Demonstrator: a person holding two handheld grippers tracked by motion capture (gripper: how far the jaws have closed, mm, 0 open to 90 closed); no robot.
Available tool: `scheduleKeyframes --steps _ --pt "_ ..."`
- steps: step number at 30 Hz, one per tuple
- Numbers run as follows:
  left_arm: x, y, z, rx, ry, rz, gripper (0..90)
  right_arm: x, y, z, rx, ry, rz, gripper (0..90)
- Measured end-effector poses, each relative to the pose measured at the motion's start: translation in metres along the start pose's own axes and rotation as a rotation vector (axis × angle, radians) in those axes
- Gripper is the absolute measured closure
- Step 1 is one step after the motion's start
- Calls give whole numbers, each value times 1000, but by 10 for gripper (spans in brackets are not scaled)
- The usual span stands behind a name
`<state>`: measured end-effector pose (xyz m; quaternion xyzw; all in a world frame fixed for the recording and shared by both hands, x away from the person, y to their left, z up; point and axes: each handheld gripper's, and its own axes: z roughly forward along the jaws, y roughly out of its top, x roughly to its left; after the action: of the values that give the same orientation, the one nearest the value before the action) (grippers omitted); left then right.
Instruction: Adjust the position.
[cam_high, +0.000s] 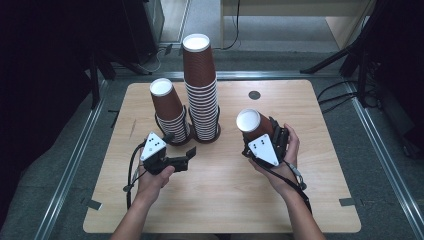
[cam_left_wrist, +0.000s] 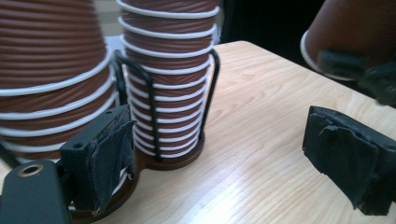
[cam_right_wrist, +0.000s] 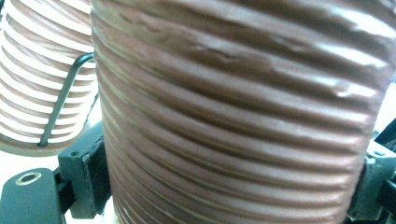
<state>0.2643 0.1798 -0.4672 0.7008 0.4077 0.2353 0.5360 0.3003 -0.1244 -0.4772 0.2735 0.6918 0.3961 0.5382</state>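
- Across the wooden table (cam_high: 220, 200), everything sits relative to the tall stack of cups (cam_high: 201, 90), which stands upright in its wire holder near the far middle.
- Just left of the tall stack stands the short stack of cups (cam_high: 168, 111), leaning a little leftward in its own wire holder (cam_left_wrist: 149, 100).
- Right of the tall stack and nearer the person, the single cup (cam_high: 252, 126) is clamped across its ribbed wall by the right gripper (cam_high: 264, 145); its long axis is tilted, with the white base up and toward the tall stack and the rim down toward the hand.
- Near the foot of the short stack, the left gripper (cam_high: 182, 159) hovers with its jaws apart and nothing between them.
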Motion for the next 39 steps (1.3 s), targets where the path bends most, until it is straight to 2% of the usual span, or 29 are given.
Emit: scheduleKeyframes --steps 4,5,9,10,11,14,21,27,31,39 --pt "-6 1 4 3 -24 4 91 4 -3 0 -3 -1 -60 106" --pt "-8 2 4 1 -30 5 91 7 -5 0 -3 -5 -89 107" --pt "-15 4 6 -3 -46 17 91 11 -7 1 -11 -6 -117 106" --pt "-16 5 6 -3 -49 20 94 14 -8 1 -19 -7 -146 106" --pt "-18 5 6 -1 -54 23 94 14 -8 1 -19 -7 -146 106" --pt "-22 4 8 4 -67 32 95 21 -9 2 -26 -5 -200 106" --pt "-25 4 10 3 -85 28 95 27 -9 2 -28 -6 -248 106" --pt "-28 3 11 -2 -102 26 70 31 -11 4 -57 -9 -302 104" --pt "-30 3 12 6 -116 29 50 36 -10 4 -70 4 -316 103" --pt "-34 3 13 5 -131 33 27 50 -7 2 -99 27 -382 101"
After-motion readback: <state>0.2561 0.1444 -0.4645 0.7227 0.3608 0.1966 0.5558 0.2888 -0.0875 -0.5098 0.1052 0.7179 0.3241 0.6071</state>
